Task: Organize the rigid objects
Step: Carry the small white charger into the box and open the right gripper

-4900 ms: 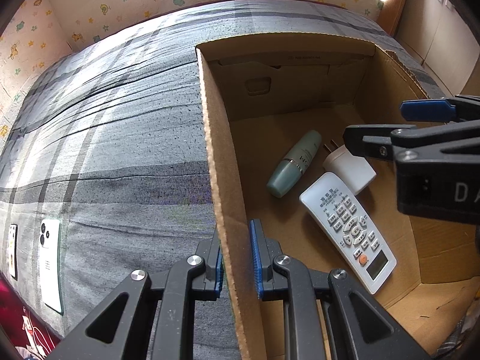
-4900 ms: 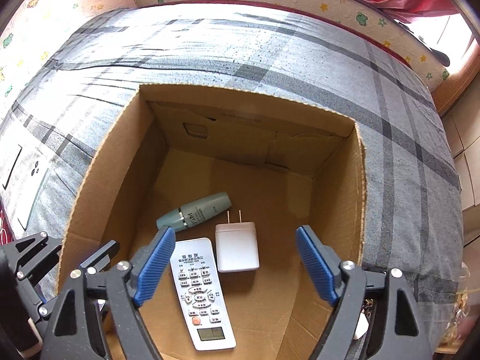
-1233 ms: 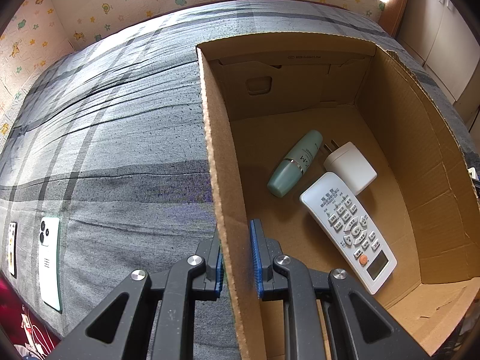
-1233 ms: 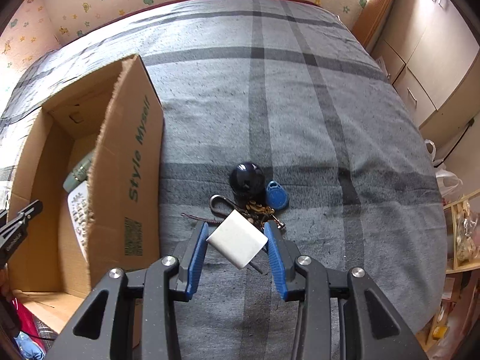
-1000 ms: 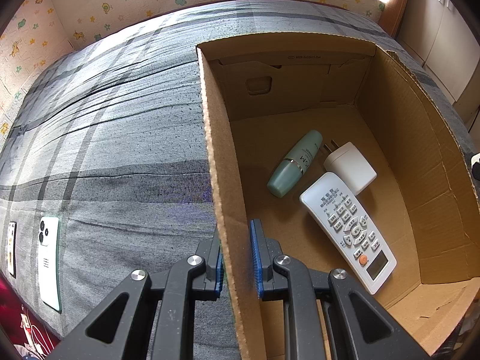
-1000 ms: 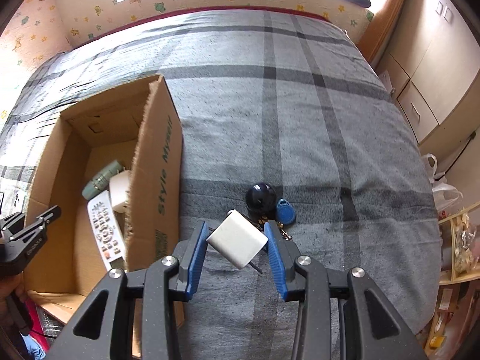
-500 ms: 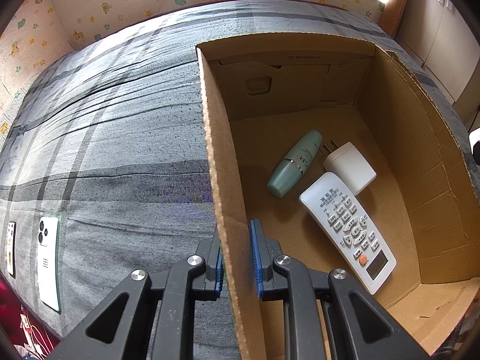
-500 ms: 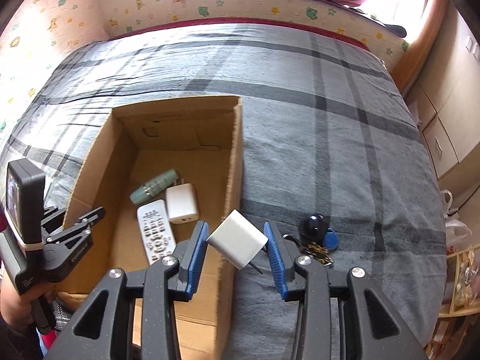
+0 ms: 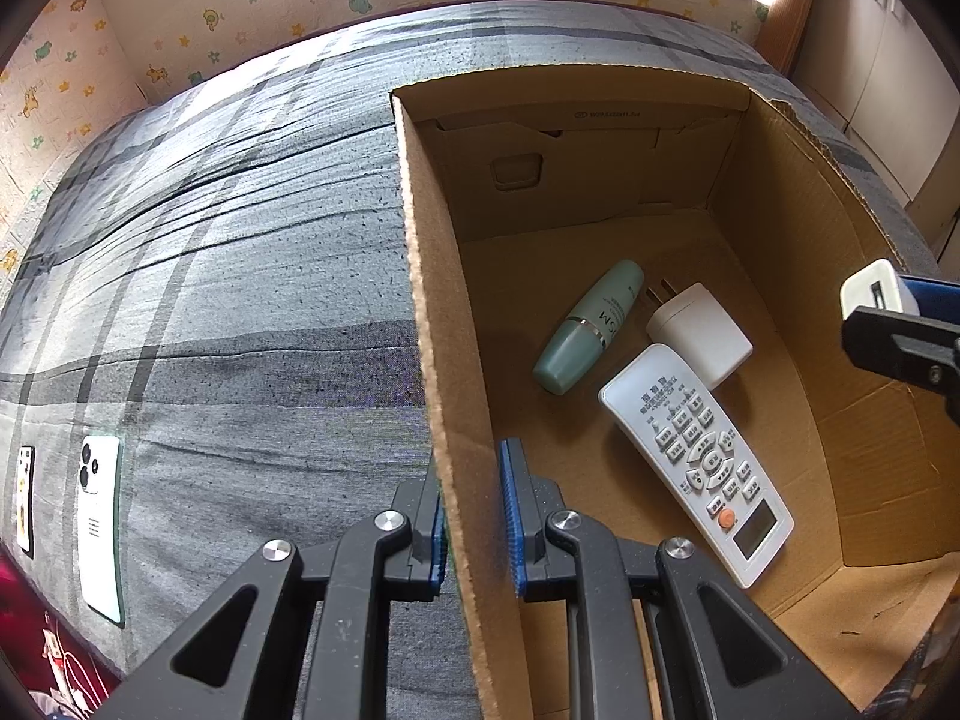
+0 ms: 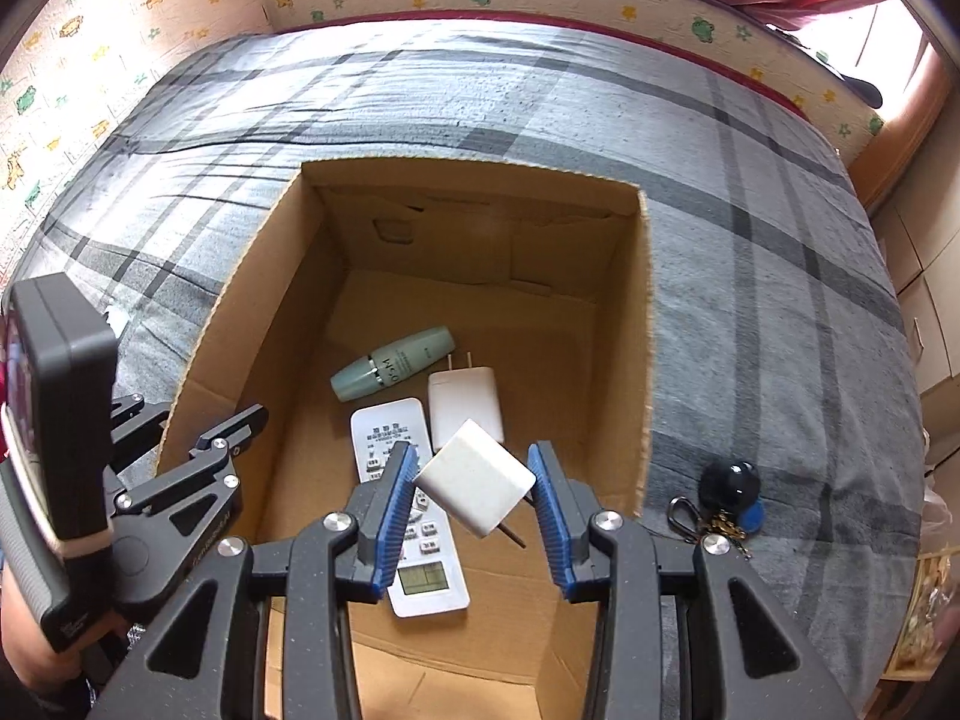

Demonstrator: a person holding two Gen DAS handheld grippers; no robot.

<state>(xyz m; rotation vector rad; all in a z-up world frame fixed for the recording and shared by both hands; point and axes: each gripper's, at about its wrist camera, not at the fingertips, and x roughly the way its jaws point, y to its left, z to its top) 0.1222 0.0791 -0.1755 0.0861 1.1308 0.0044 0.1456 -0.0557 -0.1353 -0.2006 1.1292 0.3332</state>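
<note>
Right gripper (image 10: 474, 495): we see it clenched on a white charger (image 10: 475, 483), held tilted above the near half of the cardboard box (image 10: 645, 330); a metal prong pokes out at 5 o'clock of the block.
Left gripper (image 9: 474, 516): we see it clamped on the box's left wall (image 9: 444, 360), one pad outside and one inside, steadying it.
Box contents: a remote (image 10: 414, 516) lies under the held charger; a second white charger (image 10: 465, 405) lies at 12 o'clock of it; a green bottle (image 10: 393, 363) lies at 11 o'clock.
Outside the box: a key bunch with a black fob (image 10: 729, 495) rests on the grey plaid bedspread (image 10: 750, 300) at 3 o'clock; two phones (image 9: 99, 516) lie at 9 o'clock in the left view.
Risk: we judge that a release from here would drop the charger onto the remote, prong first, and it could bounce or scratch the screen.
Risk, second: if the left clamp slips, the wall may flex and the box shift.
Pose: we see both grippers pointing steeply down; a hand (image 10: 24, 630) grips the left handle at 8 o'clock.
</note>
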